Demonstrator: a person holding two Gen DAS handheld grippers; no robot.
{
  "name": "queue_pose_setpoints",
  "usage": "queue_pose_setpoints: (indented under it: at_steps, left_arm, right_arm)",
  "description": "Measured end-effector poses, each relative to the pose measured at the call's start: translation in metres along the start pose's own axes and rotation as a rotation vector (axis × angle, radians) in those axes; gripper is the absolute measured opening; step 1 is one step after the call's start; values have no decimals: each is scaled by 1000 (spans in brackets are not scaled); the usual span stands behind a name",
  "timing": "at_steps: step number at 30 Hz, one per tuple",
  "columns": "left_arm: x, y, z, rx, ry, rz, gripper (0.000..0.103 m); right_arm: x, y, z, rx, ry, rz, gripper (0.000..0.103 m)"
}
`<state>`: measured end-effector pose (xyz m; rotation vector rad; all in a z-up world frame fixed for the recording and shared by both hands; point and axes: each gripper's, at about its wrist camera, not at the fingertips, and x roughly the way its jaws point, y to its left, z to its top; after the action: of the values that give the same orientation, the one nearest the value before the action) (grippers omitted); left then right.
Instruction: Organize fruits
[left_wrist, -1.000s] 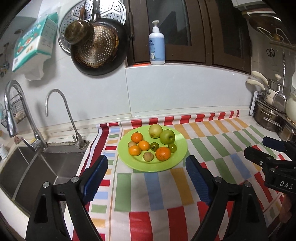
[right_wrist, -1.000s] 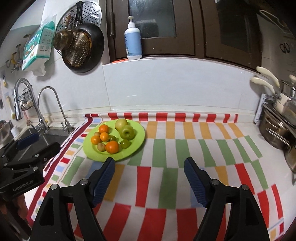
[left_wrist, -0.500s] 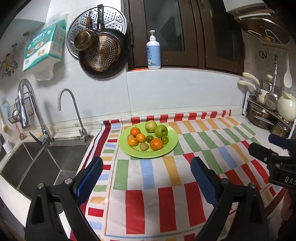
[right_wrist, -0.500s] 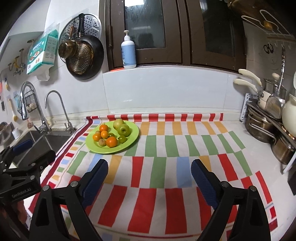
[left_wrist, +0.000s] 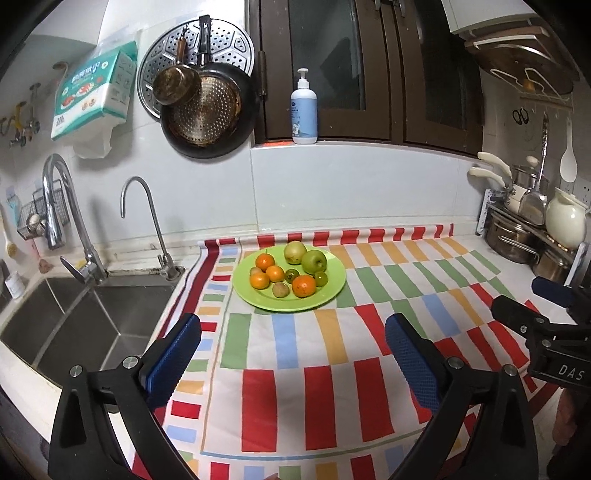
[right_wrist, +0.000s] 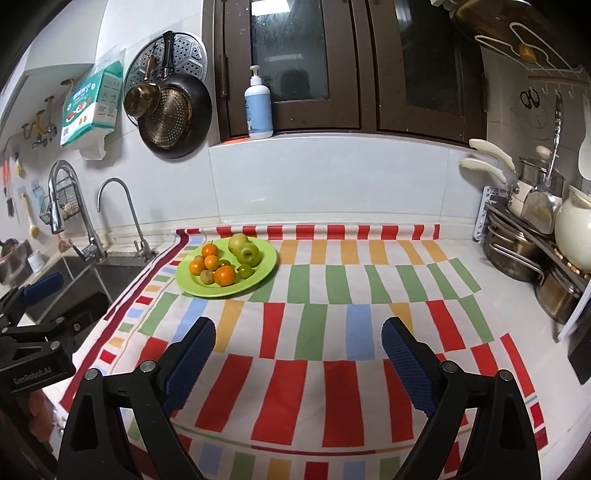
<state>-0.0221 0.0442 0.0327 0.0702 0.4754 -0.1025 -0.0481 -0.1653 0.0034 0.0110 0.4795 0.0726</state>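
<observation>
A green plate (left_wrist: 332, 291) (right_wrist: 266, 266) sits at the back left of a striped cloth (left_wrist: 295, 350) (right_wrist: 332, 325). On it lie several oranges (left_wrist: 304, 285) (right_wrist: 225, 275), two green apples (left_wrist: 314, 261) (right_wrist: 248, 254) and small green and brown fruits. My left gripper (left_wrist: 293, 354) is open and empty, held above the cloth well in front of the plate. My right gripper (right_wrist: 298, 354) is open and empty, in front and to the right of the plate. Each gripper shows at the edge of the other's view, the right one (left_wrist: 546, 314) and the left one (right_wrist: 37, 306).
A steel sink (left_wrist: 74, 325) with two taps (left_wrist: 147, 221) lies left of the cloth. Pots and a white jug (right_wrist: 572, 232) stand on a rack at the right. Pans (left_wrist: 207, 110) hang on the wall, and a soap bottle (left_wrist: 303, 110) stands on the sill.
Both grippers have pulled back and risen away from the plate, so more of the cloth and kitchen shows. Both stayed open. The fruits have not moved.
</observation>
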Motion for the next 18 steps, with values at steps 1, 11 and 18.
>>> queue_pose_setpoints:
  at_steps: [1,11,18]
  left_arm:
    - [0,-1,1,4,-4,4,102]
    - [0,-5,3,17,-17,-15,103]
    - [1,-7,4,20,-15,-17,103]
  right_arm:
    - [0,-1,0,0,-1,0,92]
    - [1,-1,0,3,3,3,92]
    - [2,-2,-1,6,5,1,92]
